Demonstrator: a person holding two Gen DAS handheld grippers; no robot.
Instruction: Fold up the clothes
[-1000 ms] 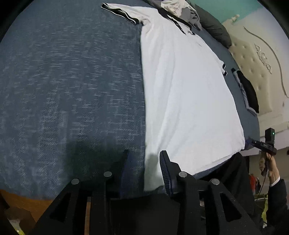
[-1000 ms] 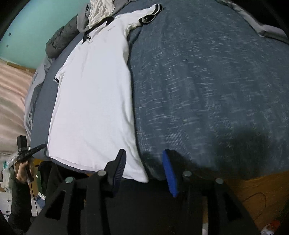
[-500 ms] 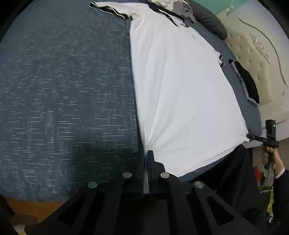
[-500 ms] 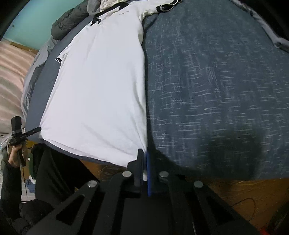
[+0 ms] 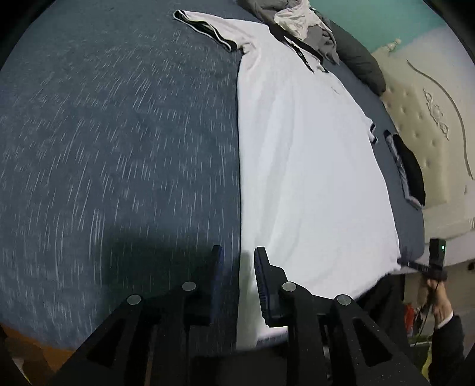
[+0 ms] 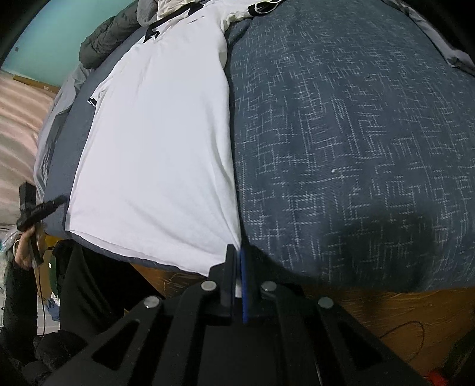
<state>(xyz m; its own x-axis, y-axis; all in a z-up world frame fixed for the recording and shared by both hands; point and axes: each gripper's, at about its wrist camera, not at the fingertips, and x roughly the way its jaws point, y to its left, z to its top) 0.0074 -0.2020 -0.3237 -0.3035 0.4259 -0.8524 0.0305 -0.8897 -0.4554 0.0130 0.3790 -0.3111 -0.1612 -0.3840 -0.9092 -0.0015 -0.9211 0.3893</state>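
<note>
On the dark blue bed (image 6: 356, 133), the right tool (image 6: 236, 267) pinches the white polo shirt's (image 5: 302, 166) hem corner, while the left tool (image 5: 237, 267) straddles the opposite corner, spread.

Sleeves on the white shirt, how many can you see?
2. One sleeve lies spread out on the blue bedspread, far from the claw. The other sleeve sits at the white shirt's opposite edge, mostly tucked; only its dark-trimmed end shows.

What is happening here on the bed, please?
A person is folding a white polo shirt spread flat on a blue bedspread, using two handheld grippers. The right gripper is shut on the shirt's bottom corner. The left gripper is open, with the other hem corner between its fingers, not clamped. No fold is made yet.
</note>
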